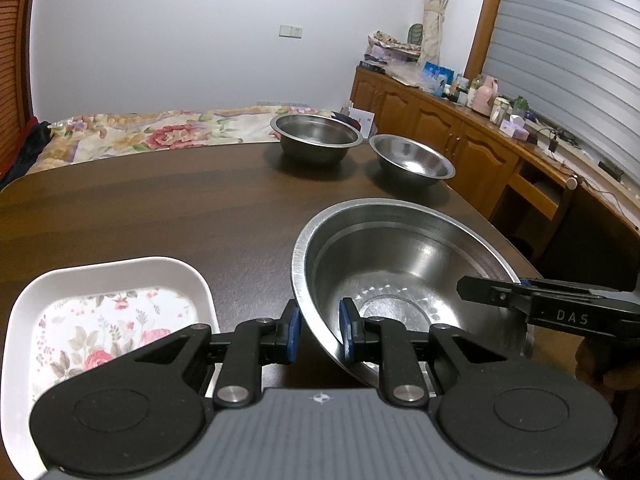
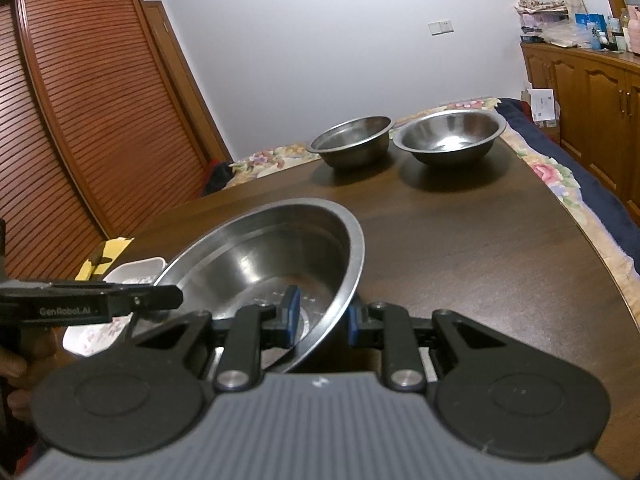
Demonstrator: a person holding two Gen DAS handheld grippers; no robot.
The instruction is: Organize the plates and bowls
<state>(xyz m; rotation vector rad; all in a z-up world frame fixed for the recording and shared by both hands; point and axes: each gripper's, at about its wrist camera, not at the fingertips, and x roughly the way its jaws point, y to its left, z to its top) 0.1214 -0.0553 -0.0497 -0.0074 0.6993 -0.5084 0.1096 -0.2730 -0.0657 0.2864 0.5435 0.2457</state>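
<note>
Both tools, left [image 1: 318, 334] and right [image 2: 318, 320], clamp opposite rims of tilted steel bowl [image 1: 404, 264]

Floral bedspread [image 1: 168, 132] lying upper left; brown louvred wooden wardrobe [image 2: 92, 120] standing left; cluttered wooden sideboard [image 1: 460, 128] running right.

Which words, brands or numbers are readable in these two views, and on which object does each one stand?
"DAS": on the side of the right hand-held gripper, seen from the left wrist view.
"GenRobot.AI": on the side of the left hand-held gripper, seen from the right wrist view.
Boxes and bottles on the sideboard: print too small to read.
</note>
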